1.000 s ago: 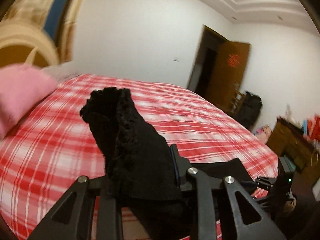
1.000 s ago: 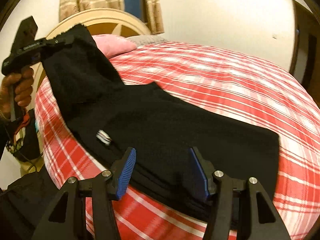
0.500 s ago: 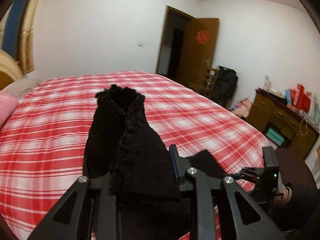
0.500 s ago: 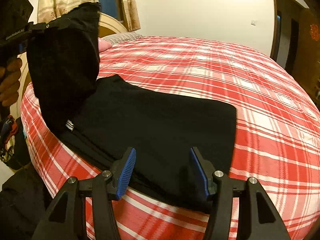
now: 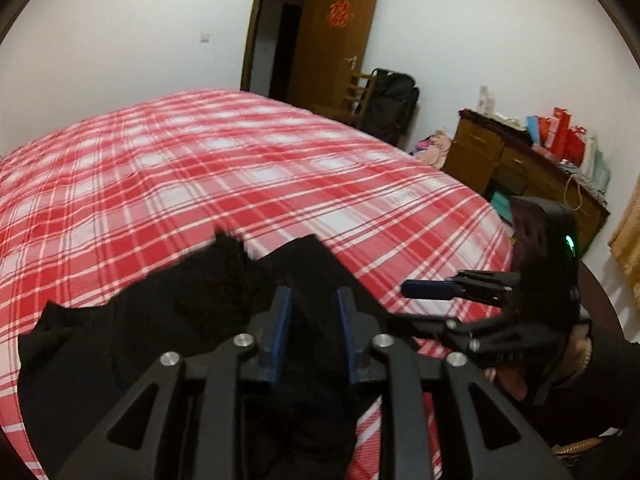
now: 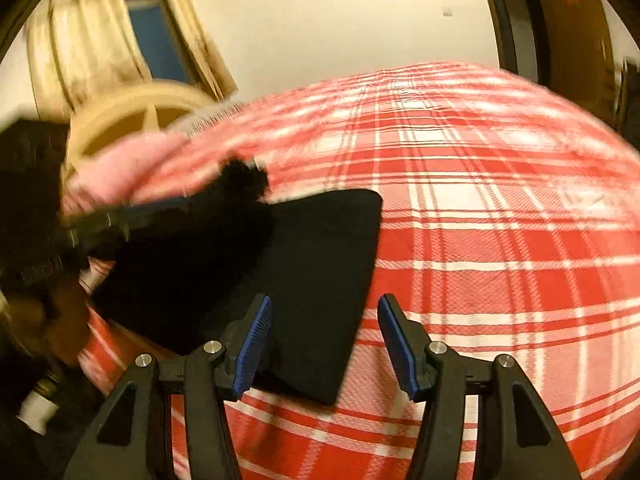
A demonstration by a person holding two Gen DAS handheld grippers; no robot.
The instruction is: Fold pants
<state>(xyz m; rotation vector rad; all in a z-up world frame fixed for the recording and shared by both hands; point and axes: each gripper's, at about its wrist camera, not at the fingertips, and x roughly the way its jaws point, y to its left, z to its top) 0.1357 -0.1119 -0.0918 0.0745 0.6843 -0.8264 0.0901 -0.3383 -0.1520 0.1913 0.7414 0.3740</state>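
Black pants lie folded on the red plaid bed near its front edge. My left gripper is low over them and shut on a thick fold of the fabric, whose fuzzy lining end sticks out past the fingers. In the right wrist view the pants form a flat dark stack, and the left gripper is a blurred shape at its left. My right gripper is open over the stack's near right corner, holding nothing. It also shows at the right of the left wrist view.
A pink pillow and a cream headboard are at the bed's left end. A wooden dresser with bags, a dark backpack and an open door stand beyond the bed. A hand grips the left tool.
My left gripper has swung the lifted pant part rightward and down onto the rest of the pants, making a shorter stack. The right gripper stayed open near the stack's right end.
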